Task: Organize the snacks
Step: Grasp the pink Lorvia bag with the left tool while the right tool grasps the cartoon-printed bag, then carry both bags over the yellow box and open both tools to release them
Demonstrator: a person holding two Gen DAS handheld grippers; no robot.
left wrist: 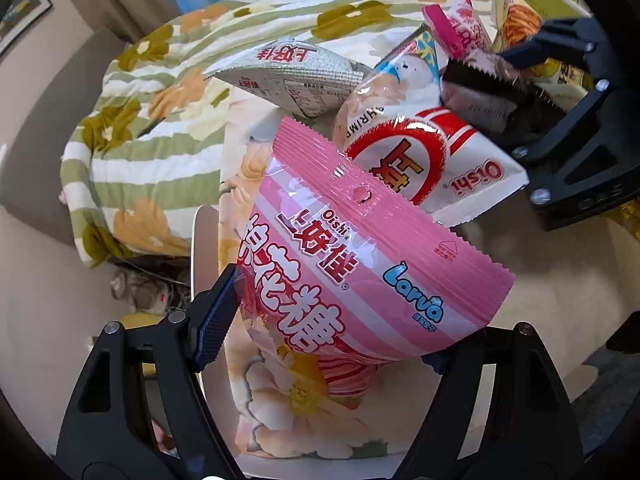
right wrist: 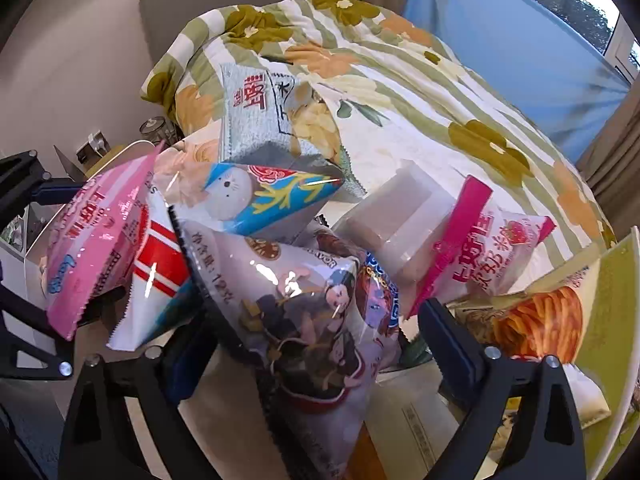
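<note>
I see the quilt [right wrist: 400, 92] spread over the bed behind the snack pile. My left gripper [left wrist: 324, 332] pinches the pink bag [left wrist: 360, 264] low down, its top edge leaning on the red-and-white bag [left wrist: 432, 168]. My right gripper [right wrist: 312, 328] sits either side of the grey bag [right wrist: 312, 312], but I cannot tell whether the fingers clamp it. Above it lies the blue seal bag [right wrist: 256, 196], with the strawberry bag [right wrist: 492, 256] and orange-sticks bag [right wrist: 540, 320] to its right.
</note>
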